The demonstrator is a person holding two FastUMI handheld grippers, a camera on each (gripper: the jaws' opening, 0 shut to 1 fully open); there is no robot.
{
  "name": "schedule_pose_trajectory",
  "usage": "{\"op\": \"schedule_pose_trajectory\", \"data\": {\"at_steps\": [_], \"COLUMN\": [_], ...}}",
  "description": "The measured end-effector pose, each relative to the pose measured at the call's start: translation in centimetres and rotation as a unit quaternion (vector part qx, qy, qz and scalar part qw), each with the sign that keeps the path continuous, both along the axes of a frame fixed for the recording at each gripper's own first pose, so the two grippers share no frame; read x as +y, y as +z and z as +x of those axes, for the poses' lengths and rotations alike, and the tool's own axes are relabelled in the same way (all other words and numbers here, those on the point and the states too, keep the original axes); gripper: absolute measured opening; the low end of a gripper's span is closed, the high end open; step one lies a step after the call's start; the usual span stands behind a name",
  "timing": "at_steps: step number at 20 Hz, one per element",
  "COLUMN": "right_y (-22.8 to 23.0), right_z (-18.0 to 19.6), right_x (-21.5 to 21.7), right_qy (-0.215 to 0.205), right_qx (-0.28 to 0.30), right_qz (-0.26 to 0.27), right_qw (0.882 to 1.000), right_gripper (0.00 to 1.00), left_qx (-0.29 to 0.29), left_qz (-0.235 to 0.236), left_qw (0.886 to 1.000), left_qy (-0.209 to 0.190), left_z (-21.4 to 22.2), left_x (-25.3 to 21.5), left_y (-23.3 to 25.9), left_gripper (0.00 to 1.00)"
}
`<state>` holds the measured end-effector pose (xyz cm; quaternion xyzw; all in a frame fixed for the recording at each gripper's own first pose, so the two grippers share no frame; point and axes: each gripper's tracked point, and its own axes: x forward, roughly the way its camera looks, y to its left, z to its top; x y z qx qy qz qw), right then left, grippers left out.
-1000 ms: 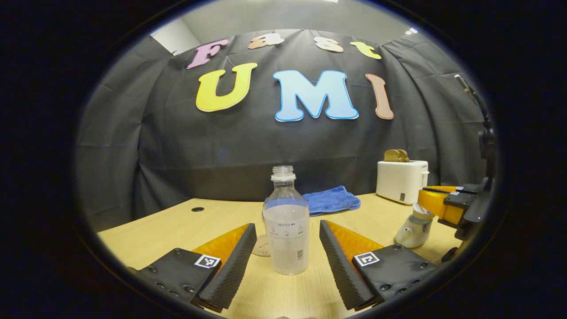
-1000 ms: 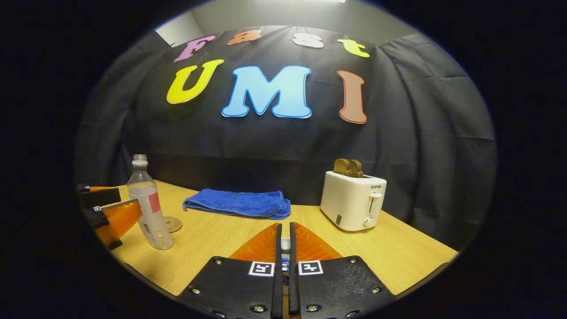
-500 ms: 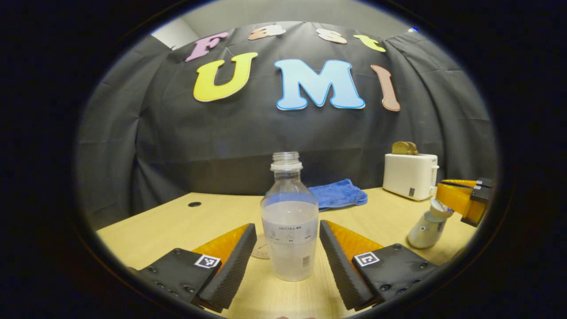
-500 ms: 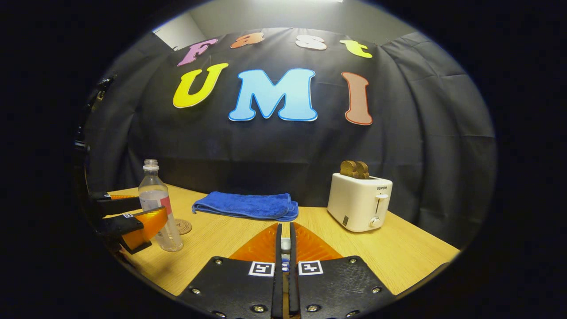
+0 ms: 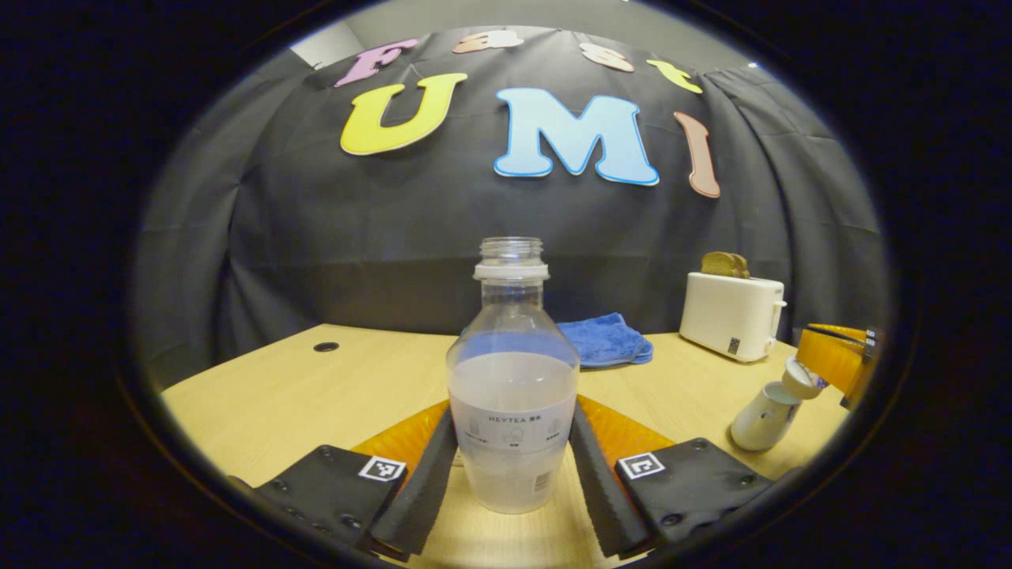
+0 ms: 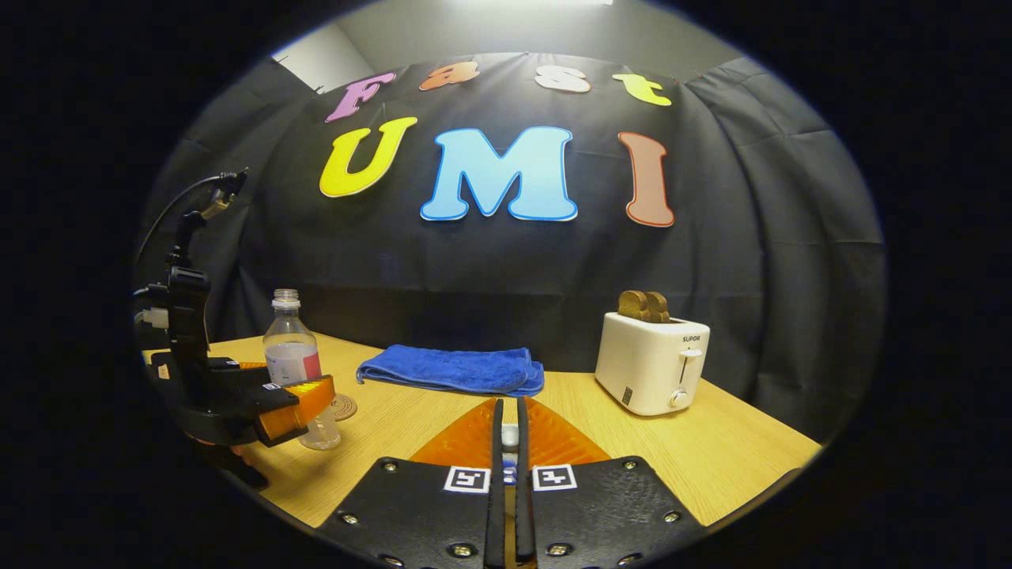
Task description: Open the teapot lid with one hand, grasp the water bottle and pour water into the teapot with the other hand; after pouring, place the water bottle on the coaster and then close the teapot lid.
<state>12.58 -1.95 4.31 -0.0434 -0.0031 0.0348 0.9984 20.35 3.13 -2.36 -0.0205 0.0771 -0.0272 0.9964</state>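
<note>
At the bottom centre of the left gripper view, your left gripper is closing around the water bottle: both fingers are lying against the bottle's lower sides, pinching it just below the label. The bottle is standing upright on the wooden table, uncapped and roughly half full of cloudy water. Toward the right edge of that view, the white teapot is sitting on the table with its lid tilted up off the opening, and your right gripper is touching the lid from the far right. Above and left of the teapot, a white toaster with bread in its slots is standing near the wall, and a folded blue towel is lying behind the bottle.

Low in the middle of the right gripper view, your right gripper's fingers are pressing almost together, with a small pale piece pinched in the narrow slit between them; you cannot tell from this view alone what that piece is. At the left of the frame, your left gripper is gripping the bottle, and the round coaster is lying on the table just beside the bottle's base.
</note>
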Motion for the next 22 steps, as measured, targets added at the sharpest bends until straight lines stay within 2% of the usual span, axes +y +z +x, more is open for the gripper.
{"op": "schedule_pose_trajectory", "data": {"at_steps": [2, 6, 11, 17, 20, 22], "right_y": [0.4, 1.4, 1.2, -0.7, -1.7, -2.3], "right_z": [-0.9, -3.8, -9.8, -16.7, -18.9, -20.0], "right_x": [0.3, 0.7, 0.4, -1.4, -2.0, -2.2], "right_qy": [0.004, 0.01, 0.014, -0.004, -0.015, -0.014], "right_qx": [-0.006, -0.021, -0.014, 0.002, 0.009, 0.016], "right_qz": [-0.008, -0.018, 0.006, 0.025, 0.023, 0.031], "right_qw": [1.0, 1.0, 1.0, 1.0, 1.0, 0.999], "right_gripper": [0.05, 0.05, 0.05, 0.05, 0.05, 0.05], "left_qx": [0.004, 0.01, 0.01, -0.014, -0.016, -0.021], "left_qz": [0.01, 0.021, 0.031, 0.075, 0.091, 0.12], "left_qw": [1.0, 1.0, 0.999, 0.997, 0.995, 0.992], "left_qy": [0.001, 0.006, -0.008, -0.022, -0.037, -0.044], "left_z": [-0.3, -1.0, -1.8, -2.4, -2.4, -2.6], "left_x": [0.2, 0.5, 0.1, -1.6, -3.3, -4.2], "left_y": [0.1, 0.0, 0.7, 2.3, 2.2, 2.8], "left_gripper": [0.87, 0.87, 0.87, 0.87, 0.87, 0.87]}}
